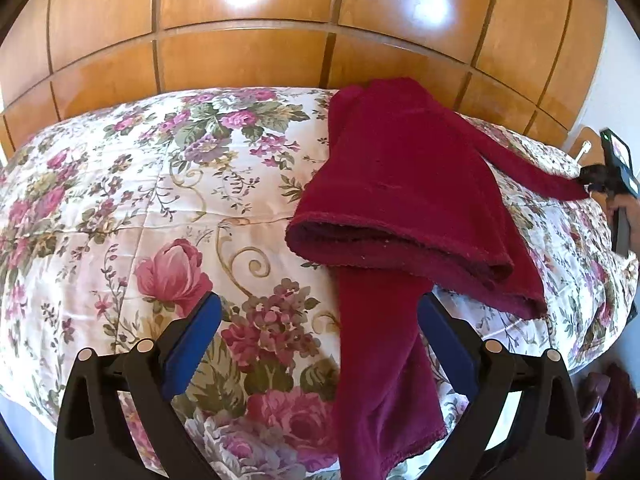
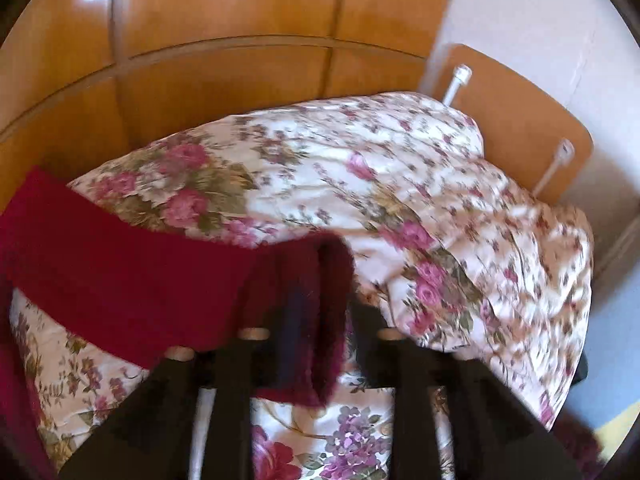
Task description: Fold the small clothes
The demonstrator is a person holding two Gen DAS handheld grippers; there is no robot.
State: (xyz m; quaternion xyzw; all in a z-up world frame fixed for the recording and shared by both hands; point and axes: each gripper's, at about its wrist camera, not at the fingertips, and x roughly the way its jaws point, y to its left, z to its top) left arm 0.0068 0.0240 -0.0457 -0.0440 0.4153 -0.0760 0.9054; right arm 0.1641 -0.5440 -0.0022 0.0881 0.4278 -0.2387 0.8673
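1. A bedroom in a home is shown.
2. A bed [image 1: 120,208] is seen across the middle of both views, covered by a quilted floral bedspread [image 2: 360,168] with pink roses.
3. A panelled wooden wardrobe [image 1: 248,60] is seen along the top of the frame.
4. A rounded wooden headboard [image 2: 520,120] is seen at the upper right, against a white wall [image 2: 540,20].
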